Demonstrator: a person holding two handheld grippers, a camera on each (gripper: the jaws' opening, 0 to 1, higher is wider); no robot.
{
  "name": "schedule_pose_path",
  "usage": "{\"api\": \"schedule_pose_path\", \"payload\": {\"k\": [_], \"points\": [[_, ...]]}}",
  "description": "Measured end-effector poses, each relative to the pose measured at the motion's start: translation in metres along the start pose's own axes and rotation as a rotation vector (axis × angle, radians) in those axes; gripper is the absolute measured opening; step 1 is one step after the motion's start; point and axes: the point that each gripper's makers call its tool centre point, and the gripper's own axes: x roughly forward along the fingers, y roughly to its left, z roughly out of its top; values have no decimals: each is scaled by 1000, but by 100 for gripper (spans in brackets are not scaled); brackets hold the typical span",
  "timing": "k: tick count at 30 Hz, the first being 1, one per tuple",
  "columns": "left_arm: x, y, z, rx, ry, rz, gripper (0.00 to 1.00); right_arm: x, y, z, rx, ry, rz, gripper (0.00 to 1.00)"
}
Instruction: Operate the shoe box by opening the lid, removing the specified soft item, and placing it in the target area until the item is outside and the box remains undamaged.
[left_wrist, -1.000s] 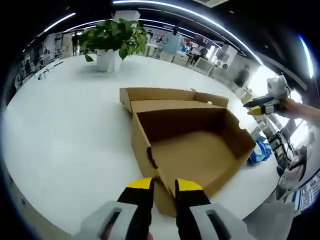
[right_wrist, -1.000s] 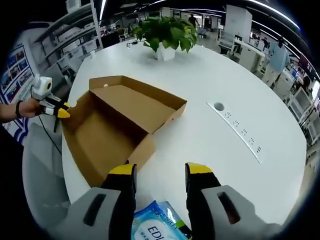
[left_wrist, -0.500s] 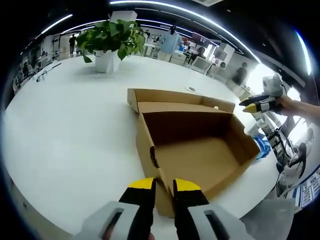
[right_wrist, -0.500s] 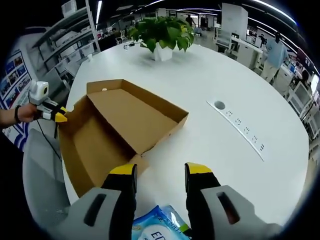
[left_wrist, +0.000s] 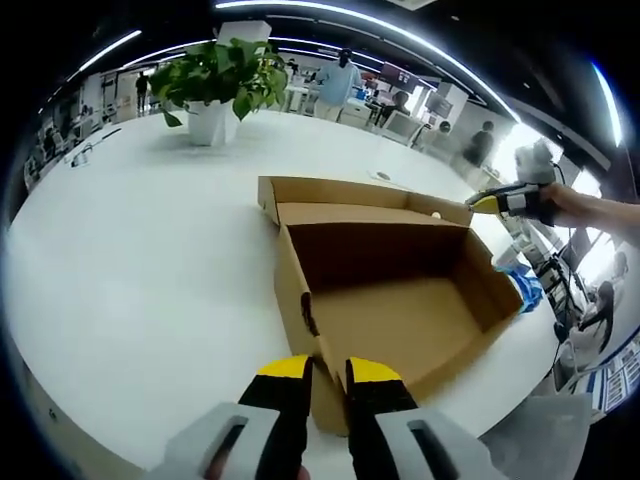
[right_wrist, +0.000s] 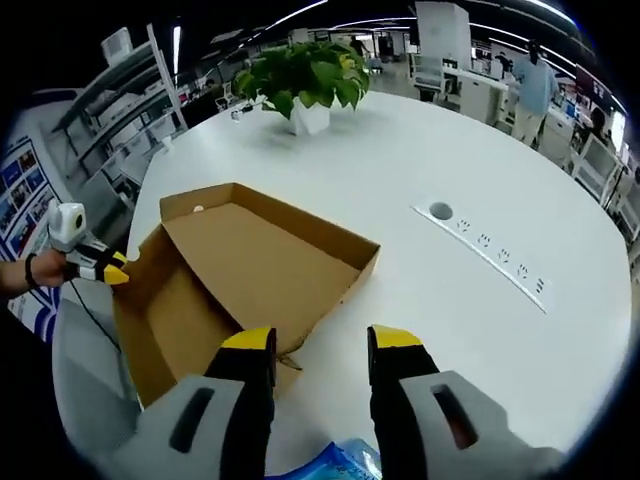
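**Open shoe box on the counter, soft pack out by the right tongs**

In the left gripper view, left tongs (left_wrist: 326, 375) nearly closed, a thin gap between the yellow tips, holding nothing, hovering right at the near corner of the shoe box (left_wrist: 400, 300). Box open and bare inside, lid (left_wrist: 345, 195) folded back flat on the far side. Beyond the box's right end, right tongs (left_wrist: 490, 203) held by a hand (left_wrist: 560, 205), tips about over the far right corner. Below them, past the counter (left_wrist: 130, 260) edge side of the box, a blue soft pack (left_wrist: 522, 295). Farthest off, a potted plant (left_wrist: 220, 85).

In the right gripper view, right tongs (right_wrist: 320, 345) spread apart, empty. Just under them, a blue edge of the soft pack (right_wrist: 345, 462). Ahead, the open shoe box (right_wrist: 240, 285); left tongs (right_wrist: 110, 272) touching or just beside its left end. Right of the tongs, a socket strip (right_wrist: 495, 255) set in the counter (right_wrist: 450, 160). Plant (right_wrist: 305, 80) at the far side.
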Motion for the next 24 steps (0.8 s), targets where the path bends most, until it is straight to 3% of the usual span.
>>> {"api": "schedule_pose_path", "payload": {"k": [13, 17, 24], "points": [[2, 0, 2, -8, 3, 9, 12, 30, -12, 4, 45, 9, -9, 32], [2, 1, 2, -13, 3, 12, 12, 48, -28, 6, 69, 6, -14, 32], [3, 1, 4, -6, 8, 18, 12, 64, -34, 9, 106, 10, -36, 28]]}}
